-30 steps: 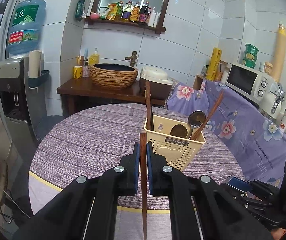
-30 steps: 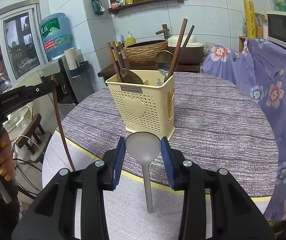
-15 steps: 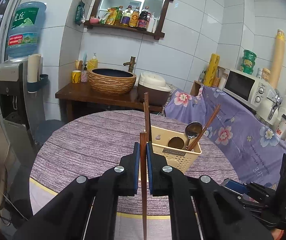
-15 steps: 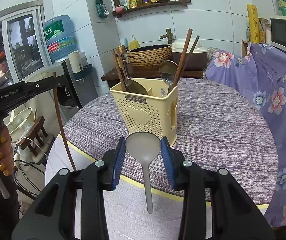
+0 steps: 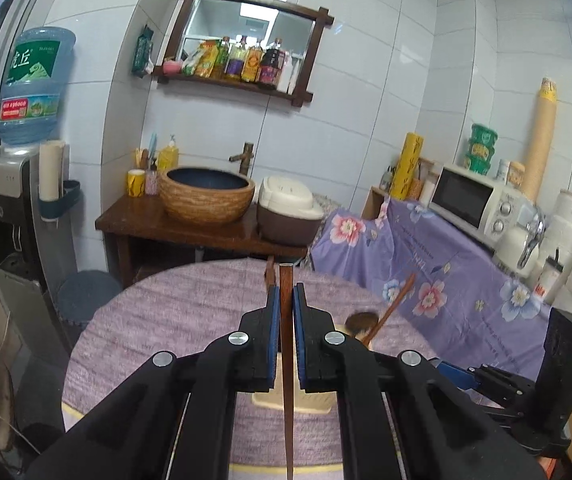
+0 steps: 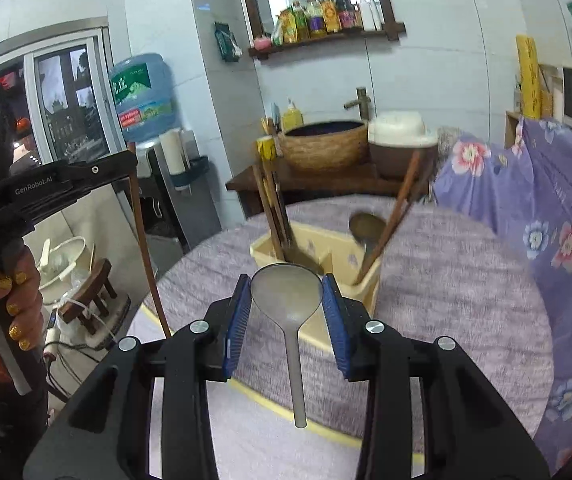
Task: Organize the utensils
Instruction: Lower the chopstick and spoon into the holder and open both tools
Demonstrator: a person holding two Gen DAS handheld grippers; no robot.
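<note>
While both tools hang above the round table covered in a mottled purple cloth with a yellow edge band (image 6: 438,280), the left gripper (image 5: 286,300) is clamped on a single long dark brown wooden chopstick (image 5: 286,380), its blue pads pressed against the stick's two sides; the stick runs upright between them, its blunt top just above the fingertips and its lower length passing down out of the left wrist view. Seen from the right wrist camera, that same chopstick hangs down from the tip of the left tool, which a hand with gold-painted nails (image 6: 9,308) grips by the handle. The right gripper (image 6: 286,300) is closed on the bowl of a pale grey translucent plastic spoon (image 6: 288,294), the ribbed blue pads touching the bowl's left and right edges, the handle pointing down toward the camera. Just beyond the spoon stands the cream-yellow perforated plastic utensil holder (image 6: 366,284) on the cloth, divided into compartments. Its left compartment holds several dark chopsticks (image 6: 273,208) leaning left; its right compartment holds a metal spoon (image 6: 368,226) and a brown wooden stick (image 6: 398,208) leaning right. Both held utensils are outside the holder, above the table's near side
</note>
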